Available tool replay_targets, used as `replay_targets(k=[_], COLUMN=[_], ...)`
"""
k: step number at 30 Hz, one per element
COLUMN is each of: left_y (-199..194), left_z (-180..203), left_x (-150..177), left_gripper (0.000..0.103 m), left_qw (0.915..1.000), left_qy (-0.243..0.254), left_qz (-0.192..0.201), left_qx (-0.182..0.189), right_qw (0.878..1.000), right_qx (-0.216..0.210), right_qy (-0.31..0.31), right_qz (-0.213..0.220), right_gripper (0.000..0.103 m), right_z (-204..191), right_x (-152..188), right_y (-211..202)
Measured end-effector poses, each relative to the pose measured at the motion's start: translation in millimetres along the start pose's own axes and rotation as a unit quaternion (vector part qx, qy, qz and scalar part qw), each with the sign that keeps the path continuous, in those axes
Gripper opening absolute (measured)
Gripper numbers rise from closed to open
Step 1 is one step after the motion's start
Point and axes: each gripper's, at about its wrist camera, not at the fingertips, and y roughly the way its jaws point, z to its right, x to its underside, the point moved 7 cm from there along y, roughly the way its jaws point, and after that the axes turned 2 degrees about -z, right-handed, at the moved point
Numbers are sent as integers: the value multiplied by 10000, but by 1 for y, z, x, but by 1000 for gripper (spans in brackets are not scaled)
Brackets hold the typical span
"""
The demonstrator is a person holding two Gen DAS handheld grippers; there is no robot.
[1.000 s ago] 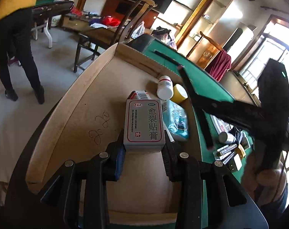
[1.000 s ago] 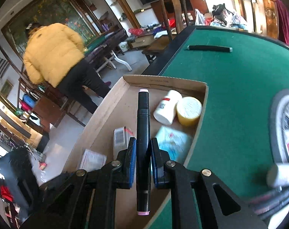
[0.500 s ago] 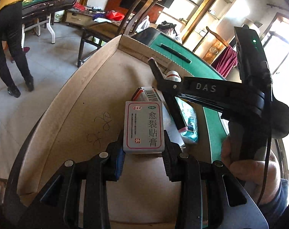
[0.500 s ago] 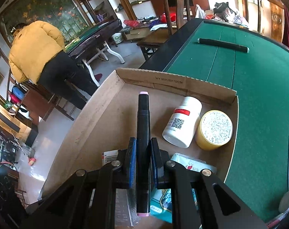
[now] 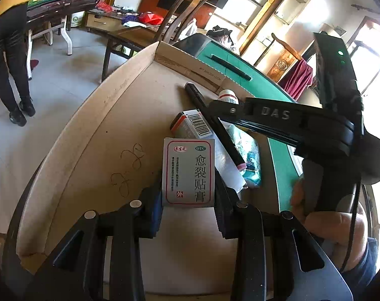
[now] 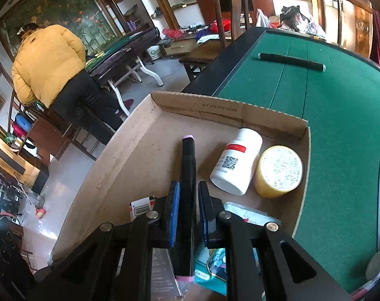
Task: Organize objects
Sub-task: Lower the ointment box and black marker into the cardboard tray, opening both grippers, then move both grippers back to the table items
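Note:
A shallow cardboard box sits on the green table. My left gripper is shut on a white medicine carton and holds it over the box floor. My right gripper stands slightly open around a black marker with pink ends; the pads no longer press it. In the left wrist view the marker lies across a second carton and a teal packet. A white pill bottle and a yellow jar lie in the box's far right corner.
A black cylinder lies on the far table. A person in a yellow jacket stands at another table to the left. A wooden chair stands beyond the table. More small items lie at the right edge.
The right gripper came lower into the box and its jaws parted a little around the marker. The left gripper still holds the white carton, nearly unmoved.

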Motion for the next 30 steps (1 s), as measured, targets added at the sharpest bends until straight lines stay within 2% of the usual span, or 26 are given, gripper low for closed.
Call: replay_targets(k=[1, 3, 6, 14, 20, 23, 27, 28, 30], left_y=[-2, -5, -11, -28, -38, -41, -33, -31, -22], left_z=[0, 2, 8, 31, 60, 80, 117, 126, 151], left_x=[0, 0, 2, 7, 13, 20, 37, 41, 52], left_gripper=[34, 43, 50, 51, 52, 52, 52, 52, 52], left_qw=[10000, 9999, 9997, 9972, 9912, 9884, 9846, 9836, 9814], left_qy=[7, 43, 118, 419, 858, 1085, 1513, 1610, 1840], left_qz=[18, 67, 146, 441, 686, 753, 641, 603, 465], left_qx=[-21, -96, -143, -440, -738, -752, -594, -540, -300], right_qw=[10000, 9998, 9994, 9968, 9962, 9961, 9935, 9922, 9886], right_qx=[-35, -136, -259, -658, -693, -639, -353, -244, -68], right_qy=[33, 87, 117, 327, 329, 344, 647, 754, 1029], right_qz=[30, 123, 202, 329, 406, 501, 863, 962, 1100], right_gripper=[14, 14, 14, 14, 14, 14, 15, 18, 36], right_z=[1, 2, 3, 19, 43, 68, 125, 141, 174], right_x=[0, 1, 7, 38, 74, 97, 127, 135, 149], right_y=[-4, -16, -34, -80, -118, -144, -190, -200, -214])
